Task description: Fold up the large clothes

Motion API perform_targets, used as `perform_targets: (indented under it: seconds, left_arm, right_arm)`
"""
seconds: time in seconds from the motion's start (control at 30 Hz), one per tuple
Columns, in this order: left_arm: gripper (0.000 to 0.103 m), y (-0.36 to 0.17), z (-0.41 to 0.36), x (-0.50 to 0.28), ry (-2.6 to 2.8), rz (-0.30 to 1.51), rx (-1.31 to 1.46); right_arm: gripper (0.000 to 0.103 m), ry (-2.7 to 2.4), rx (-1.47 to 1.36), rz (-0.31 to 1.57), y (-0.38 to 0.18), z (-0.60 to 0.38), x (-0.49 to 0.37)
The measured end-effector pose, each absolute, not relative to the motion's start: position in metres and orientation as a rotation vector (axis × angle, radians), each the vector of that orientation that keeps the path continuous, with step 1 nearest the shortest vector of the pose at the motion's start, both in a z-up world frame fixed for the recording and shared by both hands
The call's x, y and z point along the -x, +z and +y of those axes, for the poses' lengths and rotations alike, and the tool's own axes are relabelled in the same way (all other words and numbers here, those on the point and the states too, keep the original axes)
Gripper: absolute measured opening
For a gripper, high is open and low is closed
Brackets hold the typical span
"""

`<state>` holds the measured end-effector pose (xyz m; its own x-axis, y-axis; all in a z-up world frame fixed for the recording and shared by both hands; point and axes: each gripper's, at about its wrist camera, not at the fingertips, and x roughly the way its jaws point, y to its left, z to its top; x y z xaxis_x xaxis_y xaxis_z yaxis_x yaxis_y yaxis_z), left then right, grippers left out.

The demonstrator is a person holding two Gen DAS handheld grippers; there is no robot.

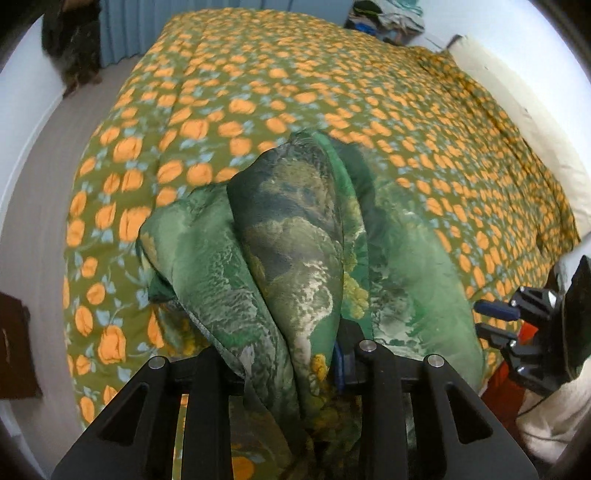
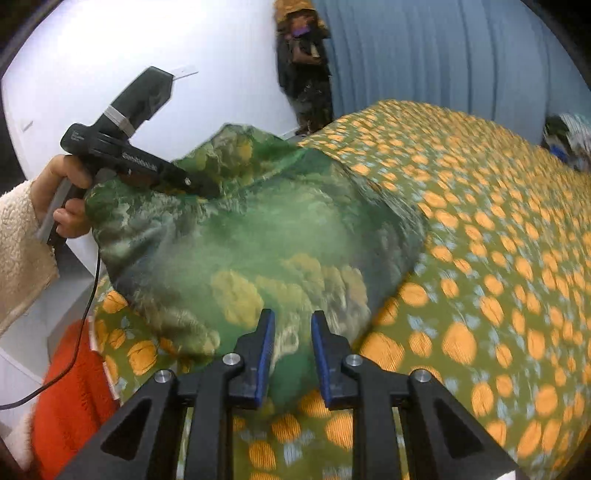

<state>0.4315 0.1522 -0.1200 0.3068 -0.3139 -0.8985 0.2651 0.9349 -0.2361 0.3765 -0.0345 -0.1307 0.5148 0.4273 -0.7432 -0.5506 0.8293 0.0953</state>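
A large green printed garment [image 1: 295,243] is bunched up over the near end of a bed with an orange-flowered green quilt [image 1: 295,81]. My left gripper [image 1: 295,365] is shut on a thick fold of the garment and holds it lifted; its fingers are hidden by the cloth. It also shows in the right wrist view [image 2: 207,190], held by a hand at the garment's left edge. My right gripper [image 2: 293,347] is open, its blue pads either side of the garment's [image 2: 258,240] near edge. The right gripper shows at the right edge of the left wrist view [image 1: 496,321].
The quilt [image 2: 498,258] spreads far to the right. A red cloth [image 2: 74,387] lies at the bed's near left corner. A blue curtain [image 2: 443,55], white walls and dark hanging clothes [image 2: 303,74] stand behind. A pile of clothes [image 1: 388,18] sits at the bed's far end.
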Motion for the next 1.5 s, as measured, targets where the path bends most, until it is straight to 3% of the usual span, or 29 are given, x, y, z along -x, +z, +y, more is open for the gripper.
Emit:
perform_targets:
  seconds: [0.13,0.4,0.57,0.77,1.13,1.33,1.5]
  left_arm:
    - [0.033,-0.154,0.172,-0.434,-0.391,1.231,0.111]
    - [0.04,-0.202,0.197,-0.435,-0.4,1.239,0.236]
    - [0.041,-0.193,0.204,-0.431,-0.42,1.215,0.256]
    - [0.041,-0.202,0.219,-0.431,-0.448,1.212,0.368]
    - [0.041,-0.221,0.233,-0.433,-0.447,1.224,0.42]
    - [0.043,-0.215,0.234,-0.429,-0.464,1.22,0.398]
    - [0.043,-0.215,0.233,-0.427,-0.464,1.213,0.403]
  right_arm:
    - [0.018,0.598,0.185,0.988,-0.174,-0.015,-0.396]
    - [0.017,0.574,0.102,1.048,-0.214,-0.013,-0.407]
    - [0.018,0.597,0.122,1.104,-0.182,-0.005,-0.416]
    - [0.018,0.612,-0.027,1.01,-0.128,0.018,-0.482]
    - [0.018,0.567,-0.017,1.167,-0.219,0.082,-0.568]
    - [0.018,0.64,-0.016,1.104,-0.179,0.063,-0.53]
    - [0.018,0.712,-0.025,1.072,-0.159,0.004,-0.43]
